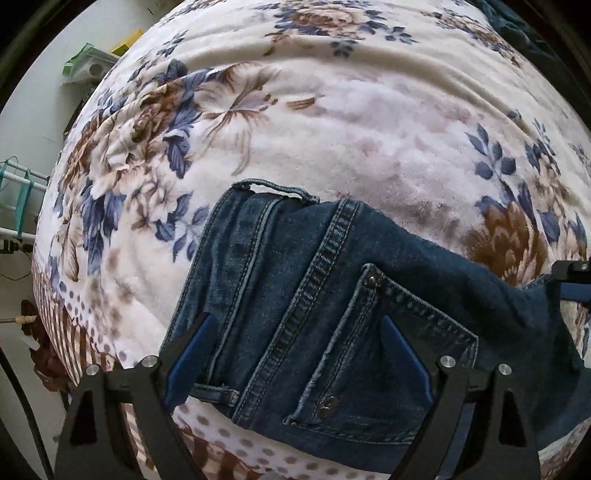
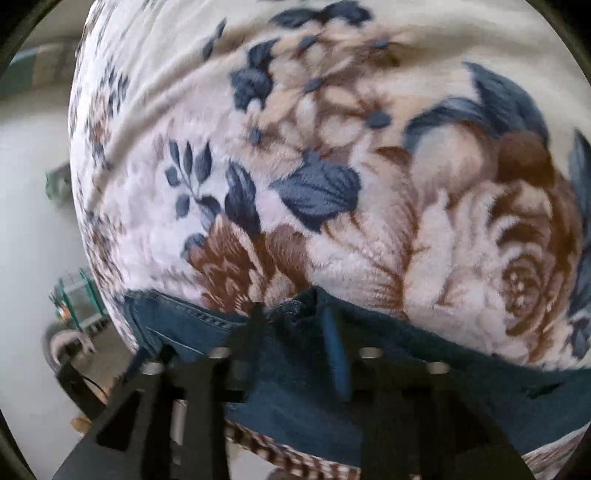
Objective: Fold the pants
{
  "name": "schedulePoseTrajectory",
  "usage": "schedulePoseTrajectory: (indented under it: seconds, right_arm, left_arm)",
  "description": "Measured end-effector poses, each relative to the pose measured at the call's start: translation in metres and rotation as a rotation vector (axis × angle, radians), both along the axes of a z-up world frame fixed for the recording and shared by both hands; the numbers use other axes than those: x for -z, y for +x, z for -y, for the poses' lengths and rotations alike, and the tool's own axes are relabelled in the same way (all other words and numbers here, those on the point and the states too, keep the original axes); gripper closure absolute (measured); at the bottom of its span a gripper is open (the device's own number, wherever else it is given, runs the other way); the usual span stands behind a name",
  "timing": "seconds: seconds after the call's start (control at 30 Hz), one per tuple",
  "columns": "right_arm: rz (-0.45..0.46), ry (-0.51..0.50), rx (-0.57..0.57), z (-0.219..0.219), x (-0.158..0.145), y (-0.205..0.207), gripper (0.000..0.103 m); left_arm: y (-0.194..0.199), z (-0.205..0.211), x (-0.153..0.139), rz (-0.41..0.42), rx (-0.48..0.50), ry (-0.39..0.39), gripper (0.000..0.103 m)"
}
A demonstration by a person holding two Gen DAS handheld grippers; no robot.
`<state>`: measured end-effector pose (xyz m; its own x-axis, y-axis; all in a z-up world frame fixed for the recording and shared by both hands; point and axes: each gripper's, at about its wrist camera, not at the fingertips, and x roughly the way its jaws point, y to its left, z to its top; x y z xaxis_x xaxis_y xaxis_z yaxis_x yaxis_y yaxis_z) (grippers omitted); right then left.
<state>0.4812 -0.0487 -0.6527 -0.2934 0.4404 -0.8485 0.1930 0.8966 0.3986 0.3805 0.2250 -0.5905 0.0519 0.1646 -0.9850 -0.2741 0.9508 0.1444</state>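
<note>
Dark blue jeans (image 1: 314, 295) lie on a bed covered by a floral fleece blanket (image 1: 332, 129). The waistband, a belt loop and a back pocket face up. My left gripper (image 1: 295, 318) points straight down over them, open wide, one finger by the waistband edge and the other on the pocket. At the right edge of this view a raised bit of denim meets my right gripper (image 1: 570, 277). The right wrist view is blurred. There my right gripper (image 2: 291, 310) stands half open astride a small bunch of the jeans (image 2: 295, 387), and the pads do not seem to press on it.
The blanket (image 2: 332, 221) ends in a striped, dotted border at the bed's near edge. Left of the bed are pale floor, a teal rack (image 1: 18, 184), a green-lidded box (image 1: 92, 62) and cables. A dark cloth (image 1: 517, 26) lies at the far right corner.
</note>
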Motion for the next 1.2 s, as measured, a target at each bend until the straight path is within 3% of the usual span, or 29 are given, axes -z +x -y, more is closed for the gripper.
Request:
schedulePoseTrajectory:
  seconds: [0.07, 0.1, 0.13, 0.27, 0.4, 0.5, 0.53, 0.6, 0.73, 0.8, 0.87, 1.0, 1.1, 1.13, 1.2]
  right_arm:
    - [0.002, -0.049, -0.054, -0.011, 0.007, -0.002, 0.054]
    - [0.019, -0.058, -0.057, -0.015, 0.007, -0.003, 0.078]
    - [0.035, -0.059, -0.058, -0.019, 0.007, -0.004, 0.092]
    - [0.134, -0.170, -0.070, -0.024, -0.012, -0.001, 0.095]
    - [0.098, -0.093, 0.034, -0.004, -0.013, -0.003, 0.094]
    - [0.163, -0.056, 0.059, 0.017, -0.040, -0.005, 0.090]
    - [0.186, -0.066, 0.073, 0.029, -0.051, -0.007, 0.084]
    - [0.209, -0.119, 0.100, 0.054, -0.064, -0.012, 0.058]
    - [0.189, -0.166, 0.242, 0.125, -0.075, -0.034, 0.056]
    - [0.181, -0.185, 0.258, 0.143, -0.074, -0.048, 0.055]
    - [0.179, -0.213, 0.190, 0.147, -0.068, -0.060, 0.055]
    - [0.178, -0.253, -0.051, 0.113, -0.047, -0.069, 0.055]
    - [0.221, -0.377, -0.292, 0.083, -0.030, -0.075, 0.056]
    - [0.225, -0.391, -0.326, 0.080, -0.026, -0.077, 0.057]
    - [0.246, -0.411, -0.412, 0.070, -0.017, -0.081, 0.100]
  left_arm:
    - [0.001, 0.000, 0.000, 0.004, 0.002, 0.004, 0.013]
    - [0.001, 0.001, 0.001, 0.001, 0.005, 0.005, 0.013]
    - [0.001, 0.001, 0.002, -0.001, 0.006, 0.006, 0.013]
    - [-0.004, 0.003, 0.004, -0.005, 0.028, 0.019, 0.012]
    - [-0.010, 0.006, -0.001, -0.006, 0.024, 0.020, 0.013]
    - [-0.013, 0.012, -0.017, 0.026, 0.036, 0.000, 0.013]
    - [-0.013, 0.016, -0.021, 0.037, 0.044, -0.005, 0.013]
    - [-0.012, 0.025, -0.030, 0.058, 0.065, -0.012, 0.013]
    - [-0.009, 0.051, -0.040, 0.083, 0.108, -0.038, 0.013]
    - [-0.009, 0.065, -0.042, 0.087, 0.133, -0.044, 0.013]
    - [-0.009, 0.077, -0.041, 0.087, 0.157, -0.053, 0.013]
    - [-0.010, 0.097, -0.038, 0.077, 0.191, -0.048, 0.013]
    - [-0.011, 0.104, -0.035, 0.071, 0.206, -0.037, 0.013]
    - [-0.012, 0.105, -0.034, 0.068, 0.209, -0.035, 0.013]
    - [-0.013, 0.108, -0.032, 0.065, 0.217, -0.024, 0.013]
